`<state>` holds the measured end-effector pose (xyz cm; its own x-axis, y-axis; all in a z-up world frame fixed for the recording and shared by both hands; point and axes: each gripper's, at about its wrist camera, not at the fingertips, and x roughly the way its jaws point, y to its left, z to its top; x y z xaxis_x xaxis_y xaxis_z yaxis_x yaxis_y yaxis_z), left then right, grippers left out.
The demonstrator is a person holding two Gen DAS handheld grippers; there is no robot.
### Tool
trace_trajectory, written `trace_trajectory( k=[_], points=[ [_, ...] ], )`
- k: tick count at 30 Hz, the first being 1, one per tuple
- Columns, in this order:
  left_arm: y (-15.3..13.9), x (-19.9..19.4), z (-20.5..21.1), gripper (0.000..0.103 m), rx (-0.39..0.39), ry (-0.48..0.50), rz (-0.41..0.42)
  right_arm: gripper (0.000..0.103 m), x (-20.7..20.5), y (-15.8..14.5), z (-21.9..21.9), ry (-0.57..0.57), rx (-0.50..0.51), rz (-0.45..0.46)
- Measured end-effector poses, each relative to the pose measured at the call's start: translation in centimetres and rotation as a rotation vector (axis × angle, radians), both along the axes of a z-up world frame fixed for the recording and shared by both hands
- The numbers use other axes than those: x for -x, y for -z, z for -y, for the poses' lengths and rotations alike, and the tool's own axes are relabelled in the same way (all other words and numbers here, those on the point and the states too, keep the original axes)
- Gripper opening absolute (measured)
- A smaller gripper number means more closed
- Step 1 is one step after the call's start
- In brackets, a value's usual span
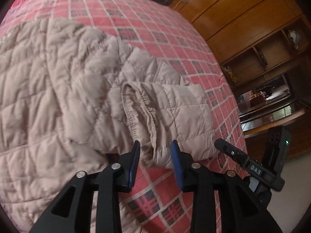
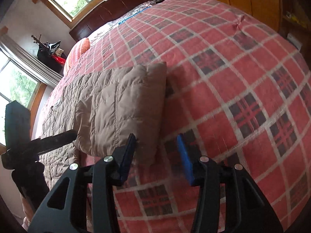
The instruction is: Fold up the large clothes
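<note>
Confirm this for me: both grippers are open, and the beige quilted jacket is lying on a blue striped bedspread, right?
Not quite. The bedspread is red plaid, not blue striped, as the right wrist view shows. The rest holds: the beige quilted jacket lies on it, and the left gripper and right gripper are both open.

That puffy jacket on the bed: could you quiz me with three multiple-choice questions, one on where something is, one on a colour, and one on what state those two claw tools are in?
1. Where does the quilted jacket lie?
A. On the plaid bedspread
B. On the floor
C. In the wooden cupboard

2. What colour are the pads on the gripper fingers?
A. Yellow
B. Blue
C. White

3. What state are the left gripper and right gripper in?
A. Both shut on cloth
B. One shut, one open
C. Both open, holding nothing

Answers:
1 A, the jacket is spread on the red checked cover.
2 B, blue pads show in both wrist views.
3 C, each pair of jaws stands apart, with the jacket's cuff lying unclamped between the left pair.
</note>
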<state>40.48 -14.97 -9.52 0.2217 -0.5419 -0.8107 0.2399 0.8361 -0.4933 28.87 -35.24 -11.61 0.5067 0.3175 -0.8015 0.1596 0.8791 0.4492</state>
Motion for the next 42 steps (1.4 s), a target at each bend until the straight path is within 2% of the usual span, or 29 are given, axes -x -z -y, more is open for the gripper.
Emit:
trace_trajectory(
  k=[1,3,6,9,13,19,21,26,37,38,42],
  points=[
    [0.6,-0.2,0.3,0.031,-0.009,-0.008,-0.006,0.045,0.1,0.3,0.1,0.002,-0.007,0.001],
    [1.1,-0.3,0.5,0.012,-0.011,-0.015,-0.014,0.045,0.1,0.8,0.1,0.004,-0.018,0.002],
    [1.1,0.2,-0.2,0.004,0.021,-0.035,-0.003,0.045,0.2,0.9,0.1,0.005,-0.039,0.011],
    [-0.4,1.4,-2.0,0.003,0.048,-0.069,0.066,0.045,0.1,0.4,0.0,0.008,-0.055,0.026],
    [-3.0,3.3,-6.4,0.003,0.058,-0.122,0.160,0.045,-0.4,0.3,-0.6,-0.013,-0.089,0.026],
    [-5.6,4.8,-13.9,0.003,0.014,-0.245,0.253,0.047,-2.8,0.2,-3.7,-0.084,-0.175,0.032],
    [-6.1,5.2,-16.4,0.003,0.005,-0.283,0.261,0.050,-3.8,0.3,-5.2,-0.115,-0.191,0.024],
    [-6.7,5.7,-22.2,0.003,-0.042,-0.382,0.292,0.050,-6.3,0.1,-9.4,-0.192,-0.221,0.006],
    [-5.4,6.7,-32.6,0.003,-0.101,-0.562,0.274,0.052,-10.0,-0.2,-17.1,-0.312,-0.166,-0.041],
    [-5.0,6.7,-33.3,0.003,-0.106,-0.566,0.266,0.051,-10.2,-0.3,-17.7,-0.319,-0.148,-0.044],
    [-3.0,6.0,-35.4,0.003,-0.120,-0.572,0.214,0.038,-10.9,-0.3,-18.8,-0.318,-0.064,-0.071]
  ],
)
